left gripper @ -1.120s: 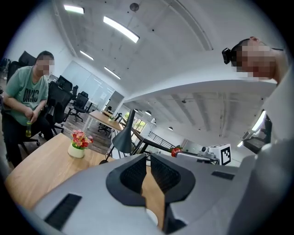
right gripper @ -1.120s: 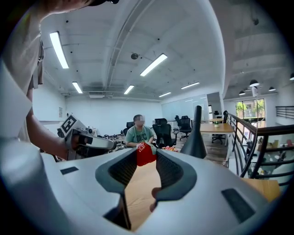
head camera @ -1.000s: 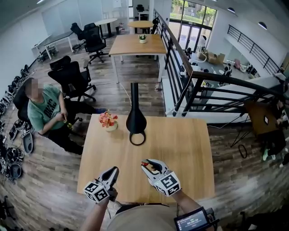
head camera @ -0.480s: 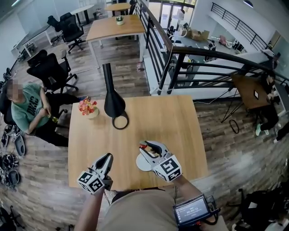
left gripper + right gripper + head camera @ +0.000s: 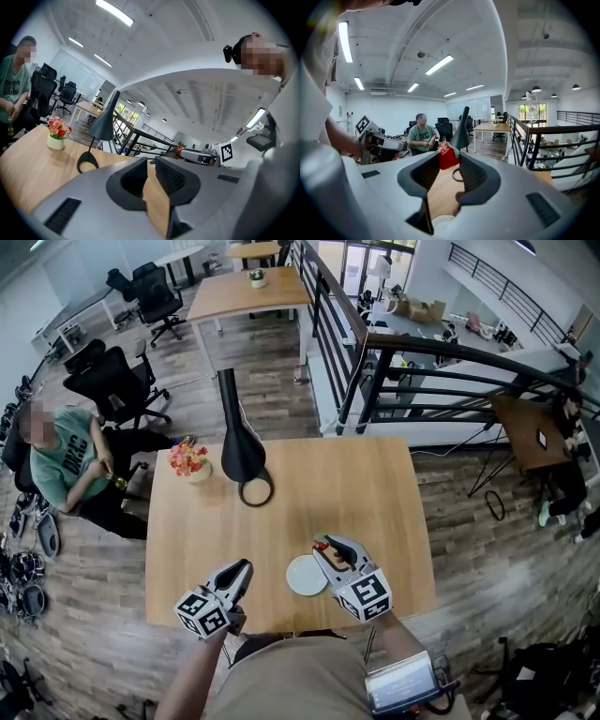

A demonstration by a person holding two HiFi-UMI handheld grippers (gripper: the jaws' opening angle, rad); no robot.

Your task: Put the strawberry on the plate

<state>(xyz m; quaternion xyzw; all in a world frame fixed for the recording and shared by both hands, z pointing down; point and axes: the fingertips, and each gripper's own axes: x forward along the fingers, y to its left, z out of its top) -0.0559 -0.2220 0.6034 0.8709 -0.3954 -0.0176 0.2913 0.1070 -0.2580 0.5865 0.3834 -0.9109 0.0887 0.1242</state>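
Strawberry [image 5: 447, 154] pinched in right gripper [image 5: 450, 160] just beside plate [image 5: 307, 575]; lamp [image 5: 242, 442] and flowers [image 5: 188, 459] apparently well apart.

Wooden table [image 5: 375, 493], black lamp [image 5: 242, 448] beside potted flowers [image 5: 188, 459], seated person in green [image 5: 61, 470], black railing [image 5: 352, 381] behind

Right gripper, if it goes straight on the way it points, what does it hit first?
The right gripper likely meets the black lamp, dead ahead past its held strawberry; pointing slightly down, it may graze the tabletop sooner.
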